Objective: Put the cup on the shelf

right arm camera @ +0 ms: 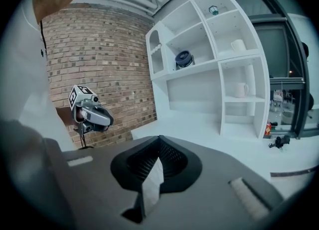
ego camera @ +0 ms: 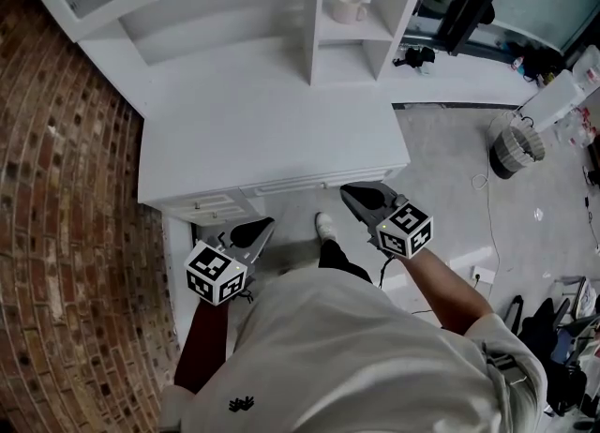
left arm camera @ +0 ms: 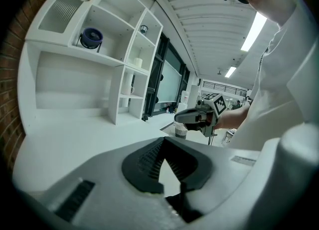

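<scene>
— Nearest first: what do the hands hold?
— Two grey plastic grippers, each with a marker cube at its back. In the head view the left gripper [ego camera: 265, 226] points toward 2 o'clock and the right gripper [ego camera: 347, 189] toward 10 o'clock, so their noses converge. Both tilt slightly downward, held out at waist height on bent arms.
— And the jaws?
— Dark ribbed pads, with the tips pressed together on both grippers and nothing between them.
— Beyond them?
— A smooth, flat white desk [ego camera: 272, 131], its front edge just past the tips. A rough brick wall [ego camera: 66, 187] runs along at 9 o'clock.
— And the cup?
— At 12 o'clock from the right gripper, far across the desk. The cup [ego camera: 349, 7] is pale, glossy and rounded, with a handle. It stands upright in the white shelf [ego camera: 312, 37], in the right column, one compartment above the lowest, well apart from both grippers.
</scene>
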A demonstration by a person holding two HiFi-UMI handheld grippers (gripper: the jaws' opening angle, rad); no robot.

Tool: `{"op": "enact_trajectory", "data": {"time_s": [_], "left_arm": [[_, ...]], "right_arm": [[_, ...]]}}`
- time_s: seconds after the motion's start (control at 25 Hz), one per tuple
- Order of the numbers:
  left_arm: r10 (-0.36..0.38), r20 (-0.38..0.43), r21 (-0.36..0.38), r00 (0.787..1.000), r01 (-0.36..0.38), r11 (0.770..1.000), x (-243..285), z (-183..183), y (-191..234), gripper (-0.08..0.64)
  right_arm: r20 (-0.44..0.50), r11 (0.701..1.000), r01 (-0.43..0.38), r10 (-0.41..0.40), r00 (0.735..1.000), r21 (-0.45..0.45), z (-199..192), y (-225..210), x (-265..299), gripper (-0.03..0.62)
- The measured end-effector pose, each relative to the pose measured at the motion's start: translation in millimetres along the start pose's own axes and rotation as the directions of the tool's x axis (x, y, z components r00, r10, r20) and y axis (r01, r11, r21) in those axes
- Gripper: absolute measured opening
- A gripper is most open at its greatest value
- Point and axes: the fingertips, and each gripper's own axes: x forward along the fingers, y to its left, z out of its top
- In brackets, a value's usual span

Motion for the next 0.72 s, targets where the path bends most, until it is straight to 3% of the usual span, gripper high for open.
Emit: {"op": "enact_trajectory", "data": {"time_s": [0.72], "left_arm": [[0.014, -0.008, -0.009, 1.000, -0.014, 1.000, -13, -11, -2, 0.006]], "right_arm": [[-0.001, 0.999, -0.039, 0.039, 0.999, -0.018, 0, 22, 4, 0.008]]}}
